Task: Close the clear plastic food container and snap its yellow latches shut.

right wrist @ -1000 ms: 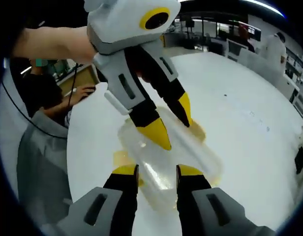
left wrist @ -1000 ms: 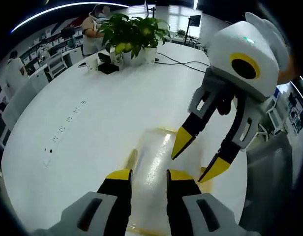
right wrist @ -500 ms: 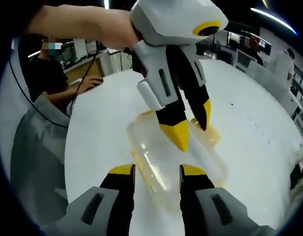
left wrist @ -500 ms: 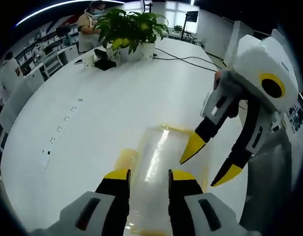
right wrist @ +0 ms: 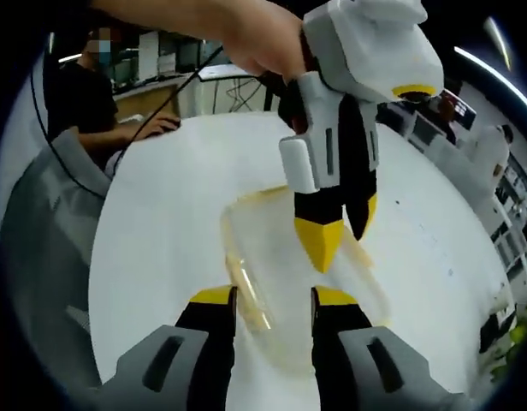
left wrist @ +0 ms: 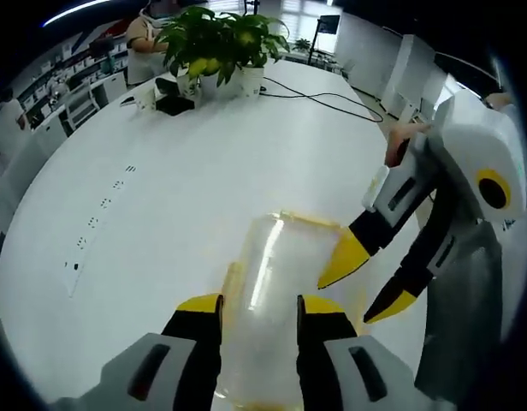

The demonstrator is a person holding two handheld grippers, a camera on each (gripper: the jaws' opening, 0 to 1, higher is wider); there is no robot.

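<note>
Left tongs (left wrist: 258, 310): the two yellow-tipped jaws stand a moderate gap apart with nothing clamped between them; they hang over the near end of the clear plastic food container (left wrist: 285, 282), and the container's transparent body shows through the gap. Contact between the jaw tips and the plastic cannot be determined. Right tongs (right wrist: 273, 301): the jaws are likewise parted with nothing gripped, positioned above the opposite end of the container (right wrist: 289, 282), whose rim runs between the tips. In the left gripper view the right tongs (left wrist: 366, 287) enter from the right, jaws apart and pointed down at the container's right edge. In the right gripper view the left tongs (right wrist: 336, 238) descend from above, held by a hand (right wrist: 263, 38), with the tips over the middle of the container. A yellow latch (left wrist: 232, 278) is visible on the container's left side in the left gripper view; whether it is snapped shut cannot be determined. The container lies flat on the white round tabletop (left wrist: 178, 180). At the far edge of the tabletop stand potted plants (left wrist: 216, 38), with a black cable (left wrist: 319, 96) running beside them. A seated person in dark clothing (right wrist: 79, 103) rests a hand on the far rim of the tabletop in the right gripper view
</note>
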